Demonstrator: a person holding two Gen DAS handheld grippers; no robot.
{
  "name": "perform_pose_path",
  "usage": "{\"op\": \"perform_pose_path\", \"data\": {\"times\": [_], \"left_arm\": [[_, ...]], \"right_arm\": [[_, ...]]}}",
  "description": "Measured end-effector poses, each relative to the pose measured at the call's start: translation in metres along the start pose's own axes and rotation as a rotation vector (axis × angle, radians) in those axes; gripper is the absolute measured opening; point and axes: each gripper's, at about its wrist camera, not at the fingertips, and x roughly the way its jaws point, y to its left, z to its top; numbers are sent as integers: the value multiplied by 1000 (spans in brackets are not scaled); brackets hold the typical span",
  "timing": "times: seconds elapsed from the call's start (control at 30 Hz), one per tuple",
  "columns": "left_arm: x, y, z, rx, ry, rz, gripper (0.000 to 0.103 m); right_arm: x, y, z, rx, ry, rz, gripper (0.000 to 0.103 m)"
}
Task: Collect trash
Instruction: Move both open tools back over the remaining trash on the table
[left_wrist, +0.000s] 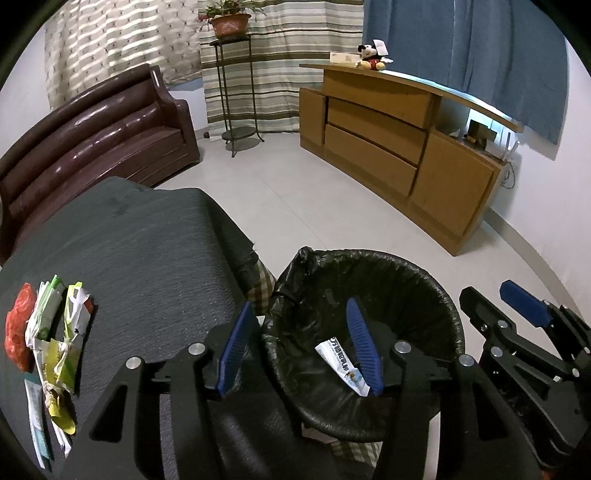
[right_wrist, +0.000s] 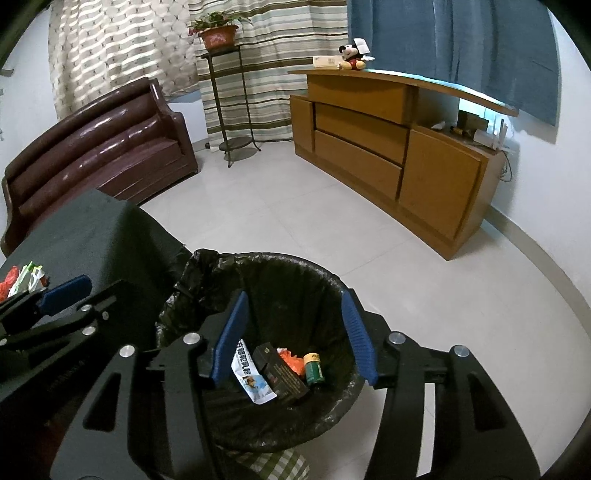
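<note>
A bin with a black liner (left_wrist: 406, 295) (right_wrist: 280, 280) stands beside the dark table (left_wrist: 147, 258). Inside lie a white wrapper (right_wrist: 251, 376) (left_wrist: 341, 363), a black box (right_wrist: 282, 374), orange plastic (right_wrist: 291, 360) and a green can (right_wrist: 313, 371). A pile of crumpled paper wrappers (left_wrist: 55, 354) and a red plastic piece (left_wrist: 18, 328) lie on the table's left. My left gripper (left_wrist: 299, 343) is open and empty over the bin's left rim. My right gripper (right_wrist: 291, 336) is open and empty above the bin; it also shows in the left wrist view (left_wrist: 524, 314).
A brown leather sofa (left_wrist: 92, 144) stands behind the table. A wooden cabinet (left_wrist: 399, 147) with a Mickey toy (left_wrist: 371, 55) lines the right wall. A metal plant stand (left_wrist: 236, 92) stands by the curtains. Pale tiled floor (left_wrist: 295, 192) lies between them.
</note>
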Motion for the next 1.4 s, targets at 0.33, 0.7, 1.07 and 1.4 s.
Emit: {"op": "perform_pose_path", "data": {"times": [0.33,0.7,1.07,1.4], "left_arm": [[-15,16,-6,-22,-22,18,54],[-41,56,-21,-73,-39,62,57],[-74,117,-49,-159,-48,148,58],[-100,190,-80,-273,-39,256,58]], "right_arm": [[-7,6,0,-14,-3,4,52],[-23,48,-3,-60,-2,57,52],[-37,108,-12,-142,7,146,52],[-48,170,-23,-230,20,228,52]]}}
